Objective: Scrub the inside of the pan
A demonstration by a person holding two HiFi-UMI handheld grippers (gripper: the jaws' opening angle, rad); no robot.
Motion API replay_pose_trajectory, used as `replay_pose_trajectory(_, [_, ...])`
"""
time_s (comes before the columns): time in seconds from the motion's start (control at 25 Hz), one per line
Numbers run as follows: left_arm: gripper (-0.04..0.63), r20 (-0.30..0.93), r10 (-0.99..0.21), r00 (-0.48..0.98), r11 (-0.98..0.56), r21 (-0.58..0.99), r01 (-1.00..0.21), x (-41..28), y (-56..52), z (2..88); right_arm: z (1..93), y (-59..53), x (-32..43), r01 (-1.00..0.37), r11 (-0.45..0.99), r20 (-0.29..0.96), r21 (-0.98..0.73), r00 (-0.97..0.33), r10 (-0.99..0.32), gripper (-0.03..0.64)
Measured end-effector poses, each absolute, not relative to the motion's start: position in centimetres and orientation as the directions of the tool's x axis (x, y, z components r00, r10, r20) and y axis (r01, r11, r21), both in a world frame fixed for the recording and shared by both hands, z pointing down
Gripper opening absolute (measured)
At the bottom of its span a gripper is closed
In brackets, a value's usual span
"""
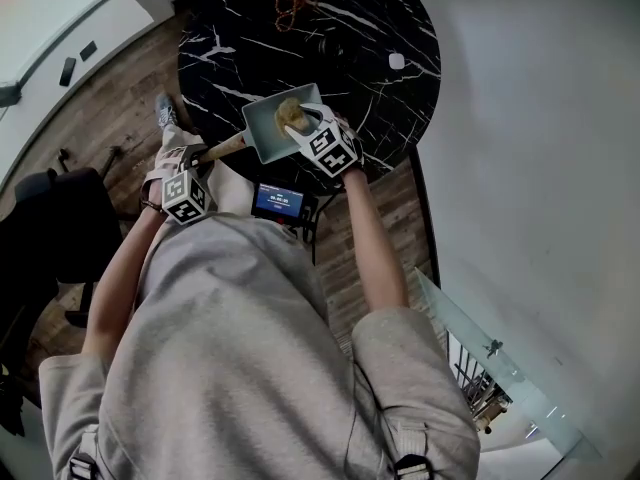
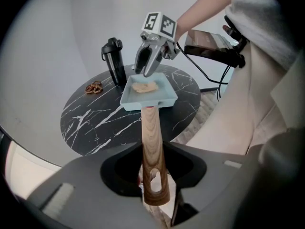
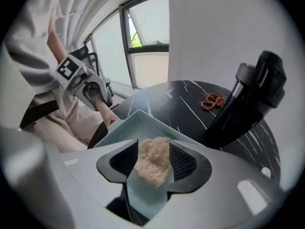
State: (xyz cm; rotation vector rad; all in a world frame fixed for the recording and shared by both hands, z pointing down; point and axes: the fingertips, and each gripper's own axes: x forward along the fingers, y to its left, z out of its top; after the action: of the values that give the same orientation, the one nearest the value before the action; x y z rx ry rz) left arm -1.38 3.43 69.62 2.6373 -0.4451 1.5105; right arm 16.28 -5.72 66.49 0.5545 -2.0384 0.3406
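1. Round and black with white marble veining, the table (image 1: 380, 28) stands on a wood floor beside a pale wall; a dark bottle (image 2: 113, 61) and a small brown knotted thing (image 2: 94, 87) sit toward its far side.
2. At the table's near edge is the pale blue square pan (image 1: 265, 128). Its wooden handle (image 2: 151, 142) sticks out past the rim toward the person.
3. The left gripper (image 2: 153, 175) is clamped on that handle near its end, steadying the pan.
4. The right gripper (image 3: 153, 162) hangs over the pan with its jaws spread wide. A tan scrub pad (image 2: 144, 87) lies on the pan's floor between them, not pinched.
5. Step in hand, as I judge it: picking up the pad, so scrubbing is not under way at this instant.
6. Next move, I would say: lower the right gripper, close it on the pad, and rub across the floor and into the corners while the left holds the pan against sliding.
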Motion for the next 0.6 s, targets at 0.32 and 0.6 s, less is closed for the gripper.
replay_pose_trajectory(0.32, [0.128, 0.855, -0.213, 0.474, -0.954, -0.077, -0.29, -1.4, 3.2, 69.7, 72.6, -5.6, 18.6, -0.565, 0.824, 0.974, 0.037, -0.162, -0.155, 0.2])
replay_pose_trajectory(0.6, [0.127, 0.852, -0.219, 0.476, -0.951, -0.077, -0.299, -1.5, 3.3, 69.7, 72.6, -6.1, 19.5, -0.602, 0.798, 0.986, 0.021, -0.12, -0.117, 0.146])
